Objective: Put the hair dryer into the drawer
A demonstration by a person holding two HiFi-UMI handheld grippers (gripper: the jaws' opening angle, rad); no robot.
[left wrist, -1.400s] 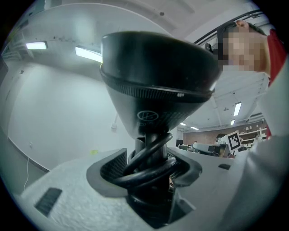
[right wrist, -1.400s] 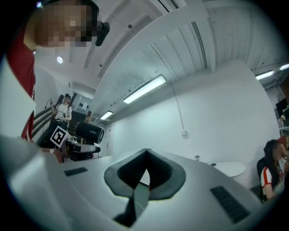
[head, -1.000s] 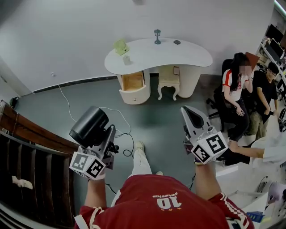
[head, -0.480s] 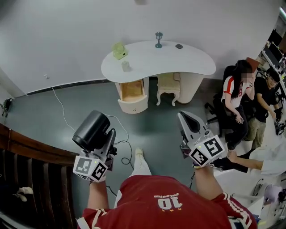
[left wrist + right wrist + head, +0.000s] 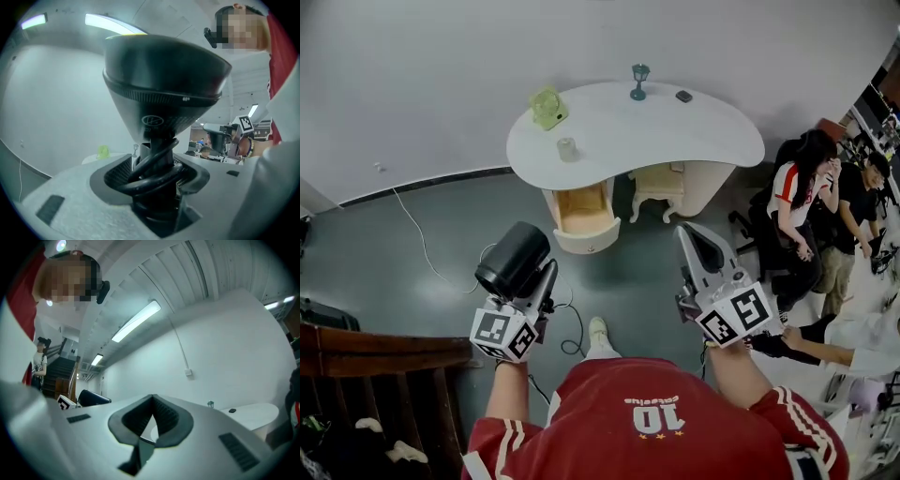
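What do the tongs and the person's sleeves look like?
The left tongs and right tongs are light grey wedges with dark ribbed pads. Each has a white cube at the back, printed with black square markers. The sleeves are red with white stripes.

I am holding the black hair dryer [image 5: 514,261] in the left gripper [image 5: 538,283], and the right gripper [image 5: 694,240] is pointing ahead with its jaws together. Beyond them a drawer [image 5: 583,214] is standing open under the curved white tabletop [image 5: 675,141], with a stool [image 5: 656,184] just beside it. A green object [image 5: 548,106], a small cup [image 5: 567,148] and a stemmed ornament [image 5: 639,80] are sitting on top. Two people [image 5: 797,202] are sitting at the right.
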